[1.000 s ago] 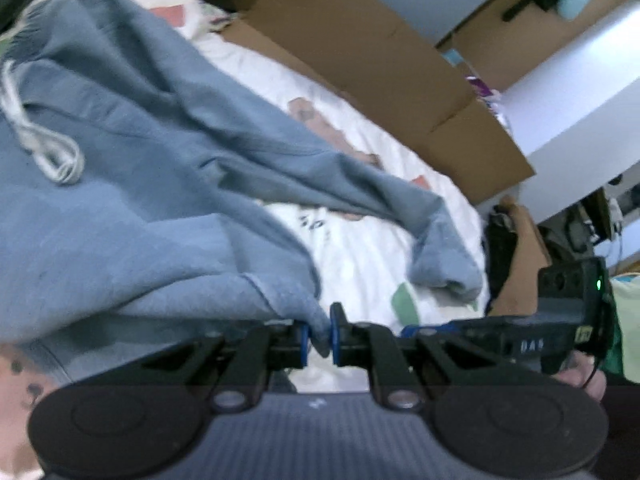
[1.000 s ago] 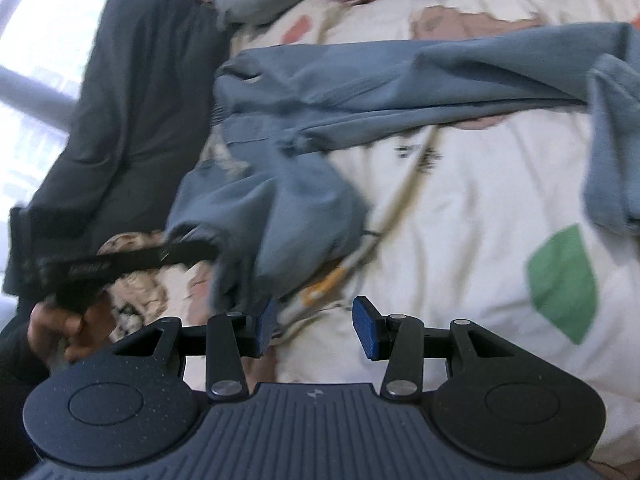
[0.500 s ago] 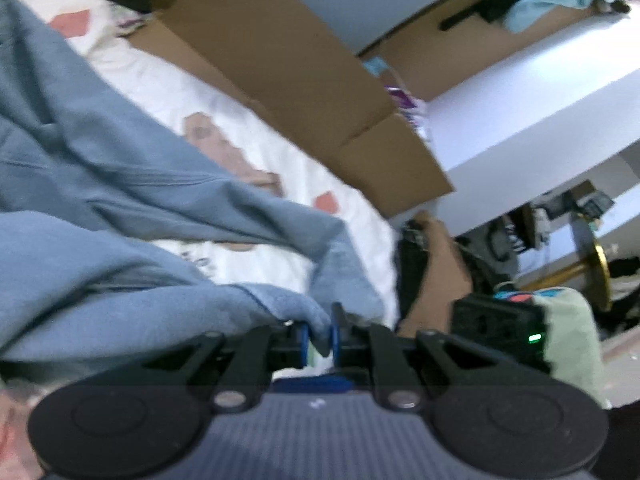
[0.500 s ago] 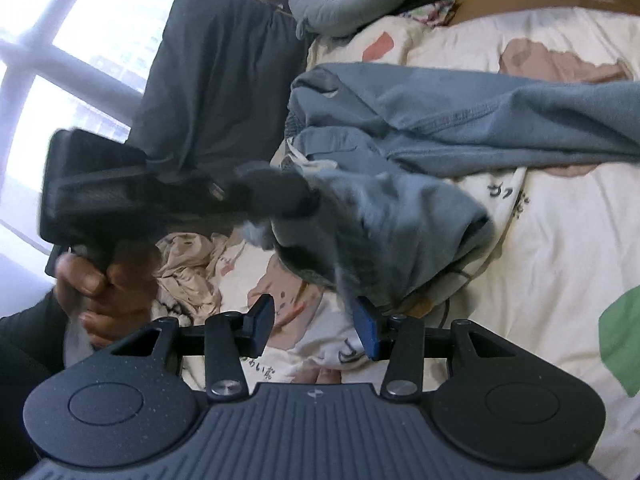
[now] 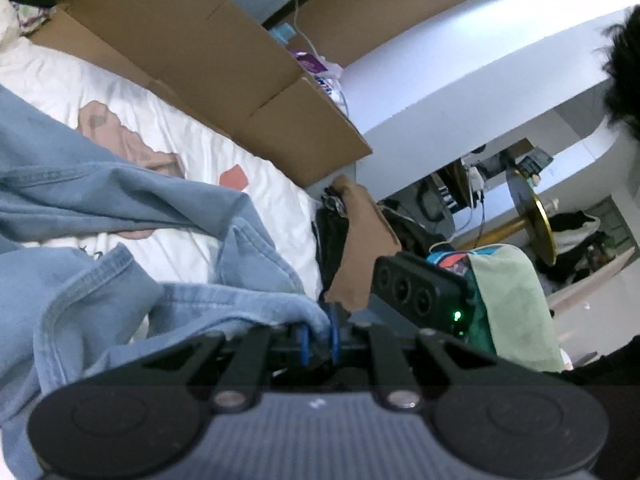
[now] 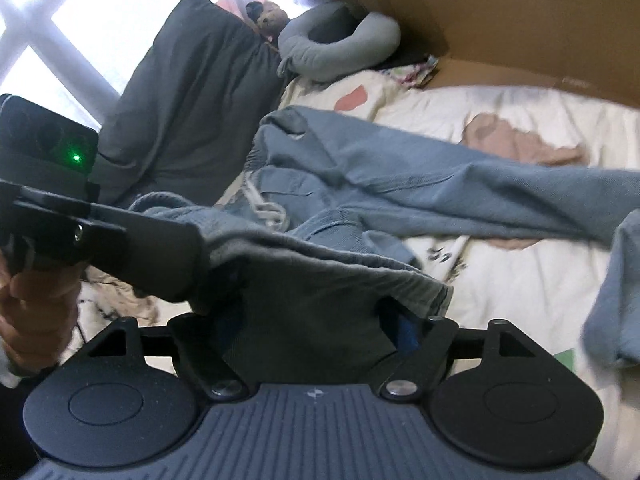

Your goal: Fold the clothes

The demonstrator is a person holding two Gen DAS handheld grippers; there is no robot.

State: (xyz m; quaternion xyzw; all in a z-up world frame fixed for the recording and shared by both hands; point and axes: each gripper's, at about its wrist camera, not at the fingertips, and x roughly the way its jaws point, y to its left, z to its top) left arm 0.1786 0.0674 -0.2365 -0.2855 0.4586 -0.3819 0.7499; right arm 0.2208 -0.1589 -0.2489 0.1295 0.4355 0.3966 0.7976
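Blue denim trousers [image 6: 400, 176] with a white drawstring [image 6: 264, 208] lie spread over the patterned white bed sheet [image 6: 520, 280]. My left gripper [image 5: 318, 336] is shut on a hem of the trousers [image 5: 168, 308] and holds it lifted. In the right wrist view the left gripper [image 6: 140, 240] comes in from the left, gripping a fold of the cloth. That fold [image 6: 320, 300] hangs down between the jaws of my right gripper [image 6: 308, 332]. These jaws are opening wide. The blue right pad [image 6: 404, 328] shows beside the cloth; the left pad is hidden behind it.
Flattened cardboard [image 5: 224, 60] lines the far side of the bed. A dark pillow [image 6: 188, 100], a grey neck pillow [image 6: 340, 44] and a small teddy bear [image 6: 268, 18] sit at the head. A white desk [image 5: 480, 72] and clutter stand beyond the bed's edge.
The left gripper has risen and carried the trouser hem towards the right gripper. The right jaws have spread wider, and the cloth now hangs between them.
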